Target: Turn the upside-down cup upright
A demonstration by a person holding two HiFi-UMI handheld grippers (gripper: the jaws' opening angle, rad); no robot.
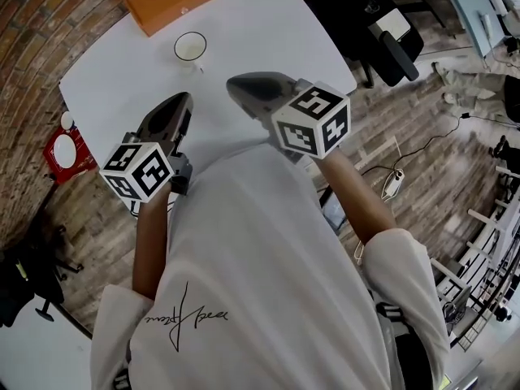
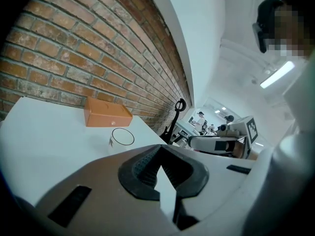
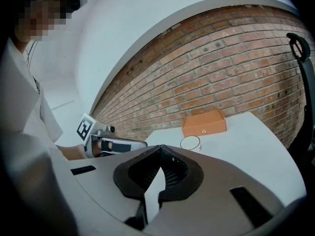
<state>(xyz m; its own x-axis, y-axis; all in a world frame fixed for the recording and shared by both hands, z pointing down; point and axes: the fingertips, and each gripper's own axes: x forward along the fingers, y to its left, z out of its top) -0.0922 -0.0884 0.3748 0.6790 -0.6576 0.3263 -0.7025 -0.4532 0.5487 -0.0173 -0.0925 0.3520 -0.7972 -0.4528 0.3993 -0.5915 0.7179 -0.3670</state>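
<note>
White round table [image 1: 268,31] is carrying a flat orange box [image 1: 172,0] at its far edge. We are holding the left gripper [image 1: 184,97] and right gripper [image 1: 234,83] clenched, empty — the small dark-rimmed white cup [image 1: 190,49] is standing ahead, between both.

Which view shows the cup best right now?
The head view: the cup sits unobstructed on the white table near the orange box, whole rim visible from above. The left gripper view shows it small and far; the right gripper view shows mainly its rim, base hidden behind the right gripper.
</note>
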